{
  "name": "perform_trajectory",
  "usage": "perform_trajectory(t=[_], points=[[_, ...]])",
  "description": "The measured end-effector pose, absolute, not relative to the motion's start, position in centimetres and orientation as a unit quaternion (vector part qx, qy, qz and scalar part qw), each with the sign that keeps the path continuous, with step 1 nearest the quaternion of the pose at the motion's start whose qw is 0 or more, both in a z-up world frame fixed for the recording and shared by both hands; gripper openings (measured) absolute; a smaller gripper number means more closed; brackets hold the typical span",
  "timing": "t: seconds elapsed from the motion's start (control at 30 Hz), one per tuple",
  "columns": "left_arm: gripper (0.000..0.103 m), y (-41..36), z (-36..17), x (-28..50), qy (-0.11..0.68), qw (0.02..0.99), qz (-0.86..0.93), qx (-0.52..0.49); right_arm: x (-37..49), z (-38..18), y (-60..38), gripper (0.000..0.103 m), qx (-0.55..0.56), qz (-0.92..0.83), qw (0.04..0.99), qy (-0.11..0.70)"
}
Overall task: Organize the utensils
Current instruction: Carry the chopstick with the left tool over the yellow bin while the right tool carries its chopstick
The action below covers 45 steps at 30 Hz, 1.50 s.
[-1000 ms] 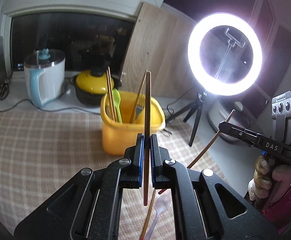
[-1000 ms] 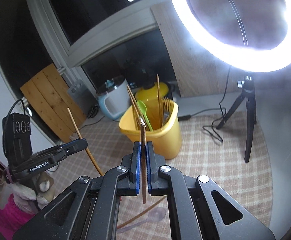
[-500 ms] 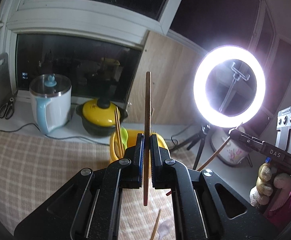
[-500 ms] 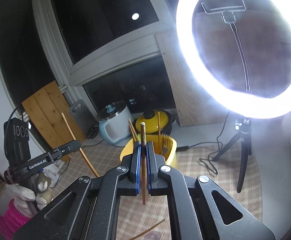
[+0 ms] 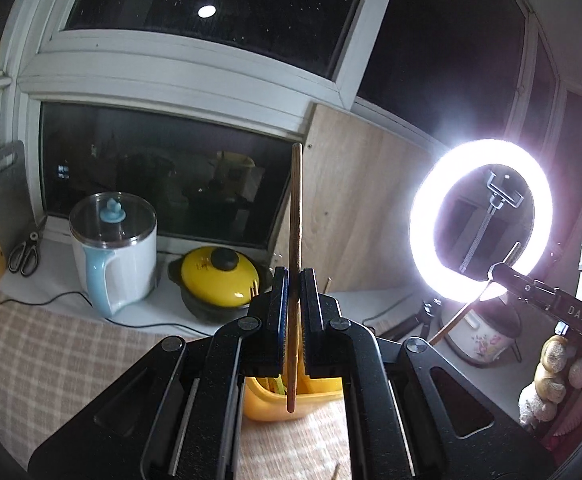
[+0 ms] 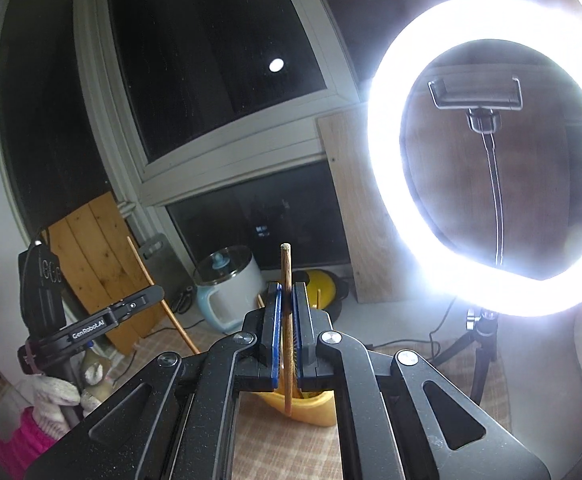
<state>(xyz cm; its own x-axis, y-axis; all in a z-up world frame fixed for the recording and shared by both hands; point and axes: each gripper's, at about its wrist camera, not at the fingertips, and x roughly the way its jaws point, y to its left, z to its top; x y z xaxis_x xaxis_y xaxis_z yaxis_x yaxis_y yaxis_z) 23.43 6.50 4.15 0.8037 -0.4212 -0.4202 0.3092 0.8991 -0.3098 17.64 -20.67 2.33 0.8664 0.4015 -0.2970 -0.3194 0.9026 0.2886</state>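
Both chopsticks are higher than a second ago, and the yellow tub has sunk behind the jaws.

The left gripper (image 5: pixel 295 276) is clenched on a brown chopstick (image 5: pixel 296 216), upright, its tip hanging over the tub (image 5: pixel 267 404); the right gripper (image 6: pixel 287 292) clamps its own chopstick (image 6: pixel 285 268) the same way. The checked cloth (image 5: pixel 51 360) lies below, with a white kettle (image 5: pixel 115 256) and yellow pot (image 5: pixel 219 280) by the dark window, and a ring light (image 6: pixel 487 152) glaring to the right. Both sticks are plain, slim wood.
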Motion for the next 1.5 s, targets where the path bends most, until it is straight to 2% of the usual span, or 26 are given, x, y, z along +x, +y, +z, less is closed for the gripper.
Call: perform_trajectory(t=[0.63, 1.5], points=[[0.004, 5.1, 1.4, 27.3, 0.267, 0.941, -0.173, -0.114, 21.3, -0.4, -19.9, 0.004, 0.109, 0.158, 0.96, 0.204], [0.004, 2.2, -2.6, 26.2, 0.303, 0.932, -0.183, -0.077, 22.1, -4.9, -18.8, 0.004, 0.124, 0.175, 0.937, 0.275]])
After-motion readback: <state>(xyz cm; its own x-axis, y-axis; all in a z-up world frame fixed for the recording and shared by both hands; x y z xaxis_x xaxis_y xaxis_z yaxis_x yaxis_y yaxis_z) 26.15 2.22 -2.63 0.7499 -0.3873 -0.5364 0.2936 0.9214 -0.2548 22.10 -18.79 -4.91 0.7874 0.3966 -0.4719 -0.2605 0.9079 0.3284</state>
